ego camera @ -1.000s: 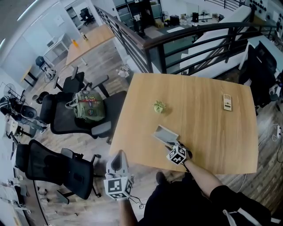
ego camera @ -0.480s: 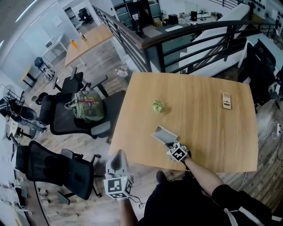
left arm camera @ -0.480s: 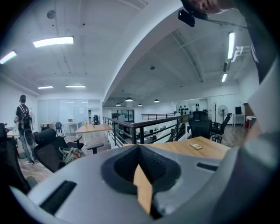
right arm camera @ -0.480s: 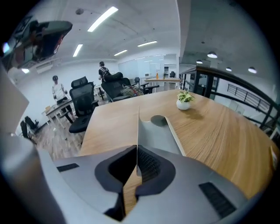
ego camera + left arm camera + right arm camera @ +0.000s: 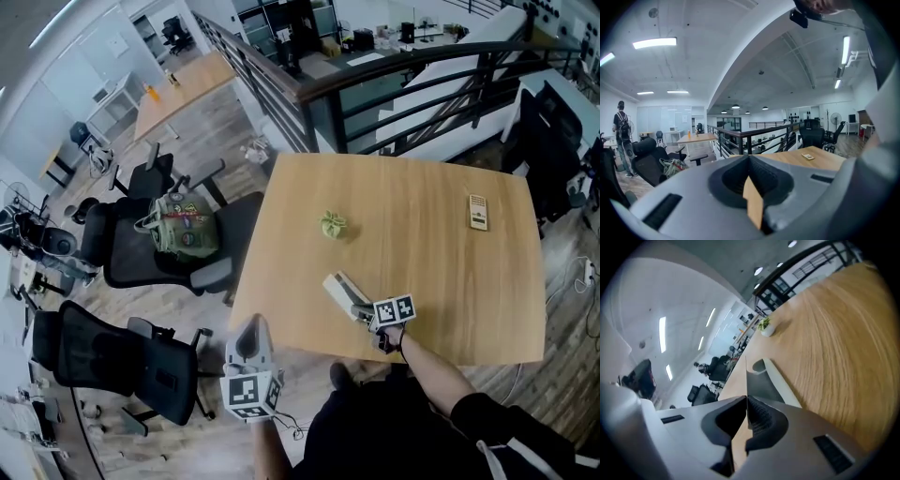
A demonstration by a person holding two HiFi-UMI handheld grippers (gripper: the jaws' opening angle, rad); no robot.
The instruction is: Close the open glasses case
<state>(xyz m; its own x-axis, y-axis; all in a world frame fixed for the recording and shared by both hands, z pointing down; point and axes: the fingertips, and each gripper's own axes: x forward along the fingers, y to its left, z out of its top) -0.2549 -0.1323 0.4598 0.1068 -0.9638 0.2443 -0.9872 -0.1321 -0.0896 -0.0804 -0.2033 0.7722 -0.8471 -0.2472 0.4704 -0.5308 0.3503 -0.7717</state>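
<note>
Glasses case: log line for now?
glasses case: open, on table | right gripper: shut on its thin edge | left gripper: shut, empty, off table | closing: pending

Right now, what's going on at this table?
A person holds a two-jaw gripper in each hand at a light wooden table. The right gripper has its jaws shut on the thin lid of the open grey glasses case, which lies near the table's front edge. The lid stands up and the grey inside shows, so the case is not yet closed. The left gripper hangs off the table's near corner, jaws together and empty.
</note>
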